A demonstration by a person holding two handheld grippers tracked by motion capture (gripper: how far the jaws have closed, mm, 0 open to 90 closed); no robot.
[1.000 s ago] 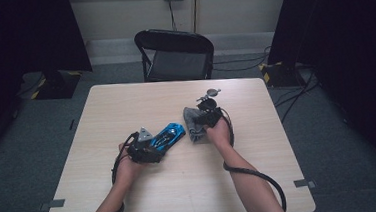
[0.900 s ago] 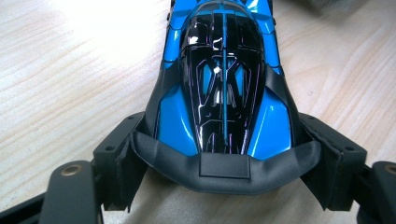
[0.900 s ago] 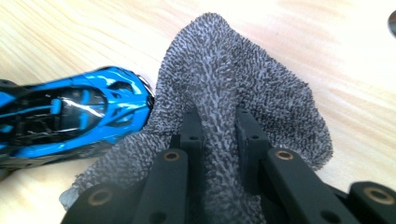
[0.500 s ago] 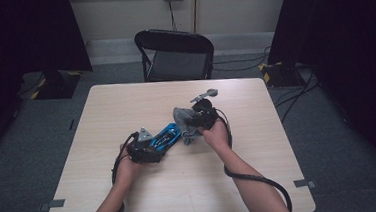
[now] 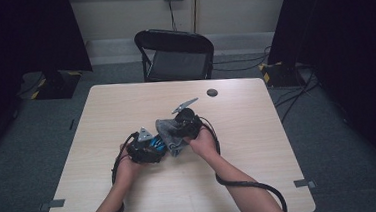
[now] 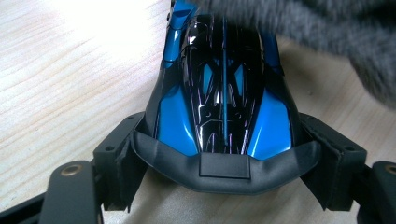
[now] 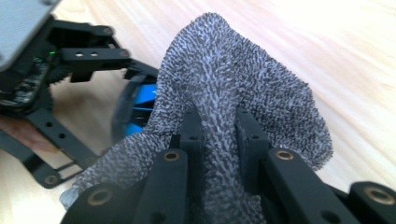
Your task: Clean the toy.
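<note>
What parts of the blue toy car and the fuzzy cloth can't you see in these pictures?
- Toy car: in the left gripper view its front end is covered by the grey cloth; whether the cloth touches the car there is blurred.
- The car's wheels: hidden by its own body and the left gripper.
- Toy car in the high view: too small for detail, wedged between both grippers.
- Cloth: its lower end is hidden behind the right gripper.

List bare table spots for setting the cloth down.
Free: the light wooden table left of the blue-and-black toy car; right side below the small black disc. Crowded: centre, where both tools meet at car and grey microfibre cloth.
</note>
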